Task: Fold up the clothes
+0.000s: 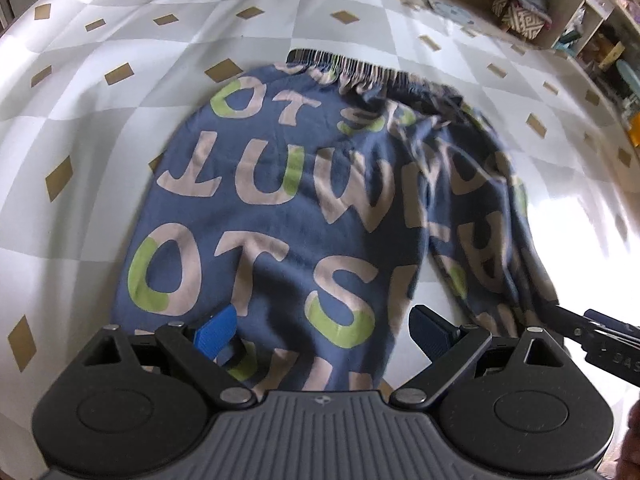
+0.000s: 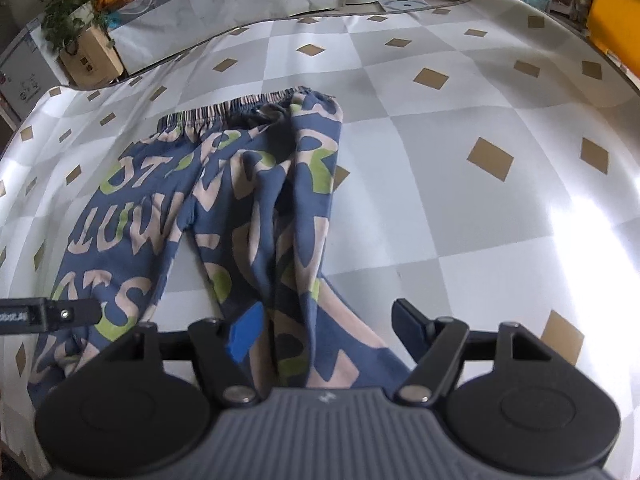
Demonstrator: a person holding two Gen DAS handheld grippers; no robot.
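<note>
Trousers: blue pair (image 1: 280, 208) printed with pink and green letters lay flat on the checked tablecloth (image 1: 100, 120), elastic waistband (image 1: 360, 68) toward twelve o'clock, legs running toward six.
Left leg: spread wide and smooth under the left gripper (image 1: 322, 330).
Right leg: bunched in lengthwise folds (image 2: 288, 208) under the right gripper (image 2: 326, 328).
Left fingers: blue pads (image 1: 216, 330) stood wide apart over the cloth, gripping nothing.
Right fingers: apart, straddling the cloth near the hem; pads (image 2: 244, 332) not seen pressing it.
Surroundings: fruit and a plant (image 2: 72, 0) sat beyond the table at ten o'clock.
</note>
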